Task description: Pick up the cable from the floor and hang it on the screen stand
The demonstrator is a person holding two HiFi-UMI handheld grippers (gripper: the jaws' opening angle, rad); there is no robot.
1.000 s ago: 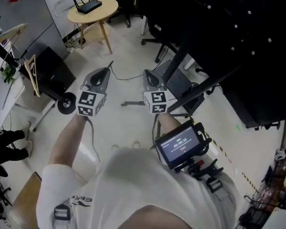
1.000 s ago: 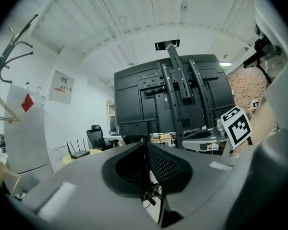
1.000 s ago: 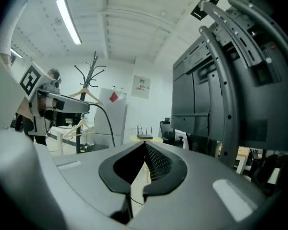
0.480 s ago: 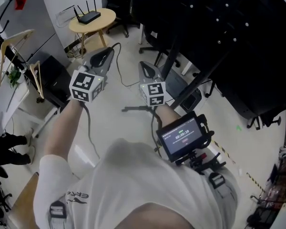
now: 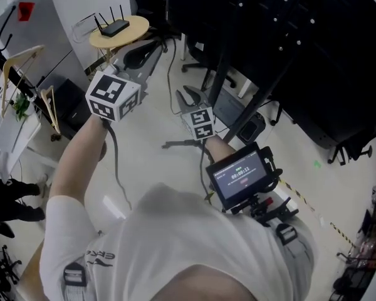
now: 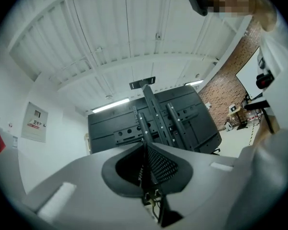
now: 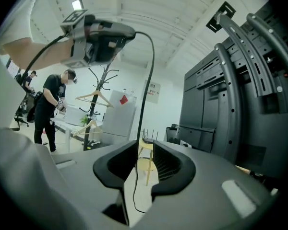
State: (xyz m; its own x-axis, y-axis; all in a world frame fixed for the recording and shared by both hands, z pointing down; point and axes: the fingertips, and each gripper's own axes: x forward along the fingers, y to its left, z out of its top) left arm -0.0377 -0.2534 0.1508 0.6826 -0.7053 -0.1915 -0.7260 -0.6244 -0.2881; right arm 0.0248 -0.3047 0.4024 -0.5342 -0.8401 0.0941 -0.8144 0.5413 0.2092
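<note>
right gripper (image 7: pixel 144 164): fingers have just been opening and now stand wide apart. the cable (image 7: pixel 146 80) hangs through the gap, not pinched by either one. left gripper (image 5: pixel 151 49): fingers closed on the cable, and it sits clearly higher than a second ago, up near the screen stand (image 5: pixel 220 74). from the left fingers the cable arcs over and drops toward the floor (image 5: pixel 144 146) (lower end looks still down there). my read: the right side has let go, so the left alone carries the cable. picking up is mostly done, hanging is not. next is draping it over a stand arm without the slack sliding off.
</note>
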